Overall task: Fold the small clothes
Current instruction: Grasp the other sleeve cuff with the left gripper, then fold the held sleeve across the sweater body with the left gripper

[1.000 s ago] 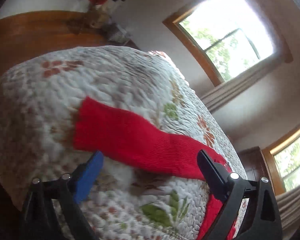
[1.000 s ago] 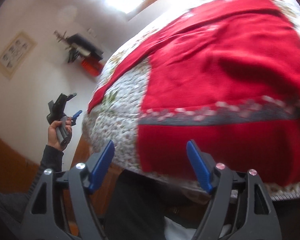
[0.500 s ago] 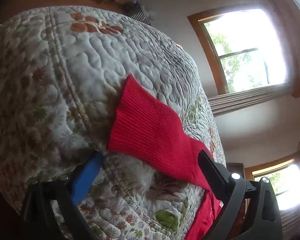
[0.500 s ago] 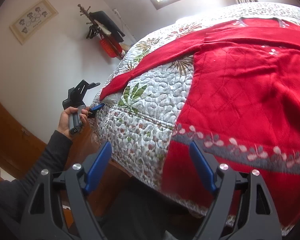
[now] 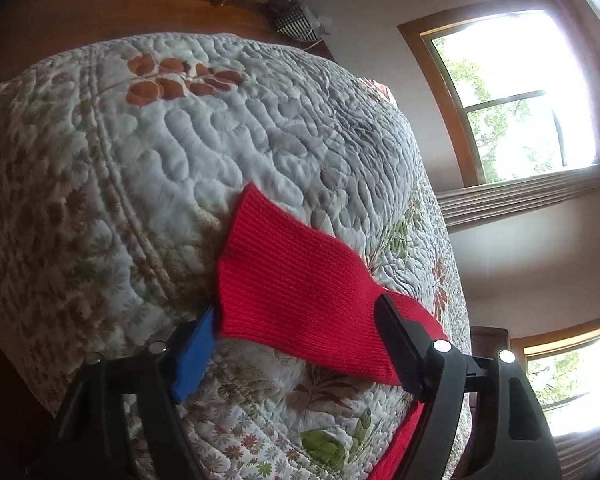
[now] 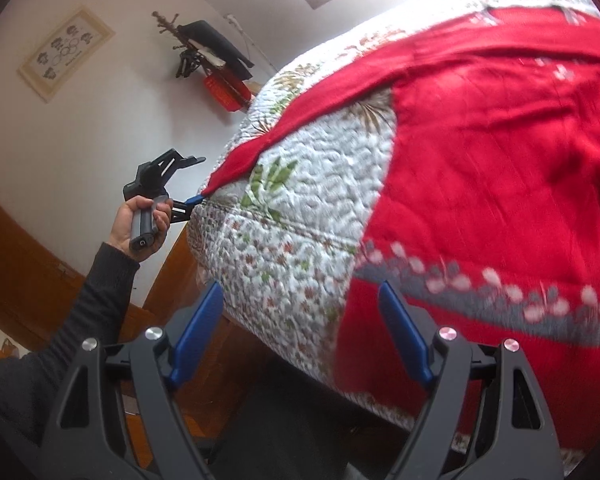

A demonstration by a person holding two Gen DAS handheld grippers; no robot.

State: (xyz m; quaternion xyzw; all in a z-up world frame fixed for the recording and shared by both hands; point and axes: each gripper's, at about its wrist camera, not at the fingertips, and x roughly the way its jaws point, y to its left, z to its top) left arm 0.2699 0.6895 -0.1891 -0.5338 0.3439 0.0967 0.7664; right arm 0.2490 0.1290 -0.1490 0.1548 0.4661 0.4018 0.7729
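Observation:
A red knitted sweater [image 6: 500, 152] with a grey and white patterned band near its hem lies spread flat on a quilted floral bedspread [image 6: 300, 208]. Its long left sleeve [image 5: 296, 284] reaches toward the bed's corner, cuff end flat on the quilt. My left gripper [image 5: 296, 340] is open, and the cuff lies between its blue pad and its black finger. In the right wrist view a hand holds that left gripper [image 6: 199, 179] at the sleeve tip. My right gripper [image 6: 300, 320] is open and empty, just off the bed edge by the hem's left corner.
The bedspread [image 5: 160, 140] drops off over the bed's edge close to both grippers. Windows [image 5: 512, 104] with wooden frames line the wall. A coat rack [image 6: 204, 52] with dark items and a red bag stands by the wall, near a framed picture [image 6: 66, 52]. Wooden furniture [image 6: 24, 276] stands low at the left.
My left gripper has moved in on the sleeve's end, so the cuff now lies between its open fingers. My right gripper has shifted along the bed edge near the hem.

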